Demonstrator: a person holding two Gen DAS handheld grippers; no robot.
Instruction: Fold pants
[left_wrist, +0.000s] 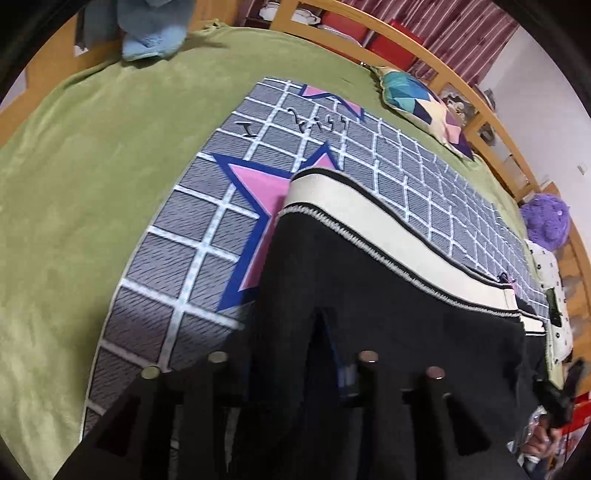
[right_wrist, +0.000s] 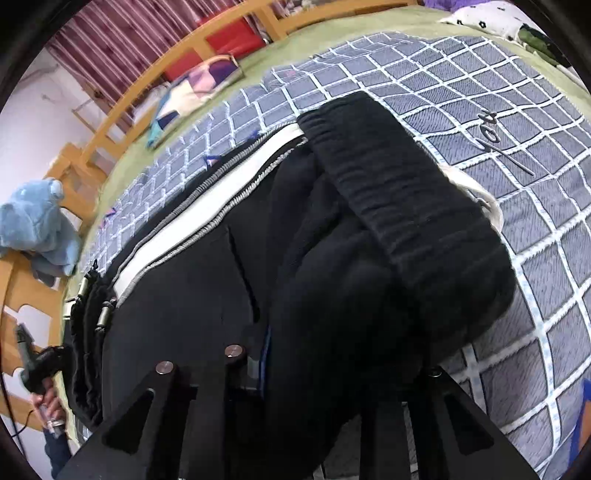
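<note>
Black pants (left_wrist: 369, 280) with a cream side stripe (left_wrist: 391, 229) lie on a grey checked mat (left_wrist: 192, 229) on the bed. My left gripper (left_wrist: 295, 373) is shut on the pants' fabric near a leg end and lifts it. In the right wrist view the pants (right_wrist: 207, 273) bunch up, with the ribbed black waistband (right_wrist: 406, 199) folded over on top. My right gripper (right_wrist: 332, 369) is shut on the pants near the waist, its fingertips buried in the cloth. The other hand-held gripper (right_wrist: 40, 365) shows at the far left of this view.
A green blanket (left_wrist: 74, 206) covers the bed under the mat. A patterned cushion (left_wrist: 424, 107), a purple plush (left_wrist: 546, 221) and a blue plush (left_wrist: 151, 33) sit along the wooden bed rail (left_wrist: 491, 118). A white dotted pillow (right_wrist: 484, 18) lies at the far corner.
</note>
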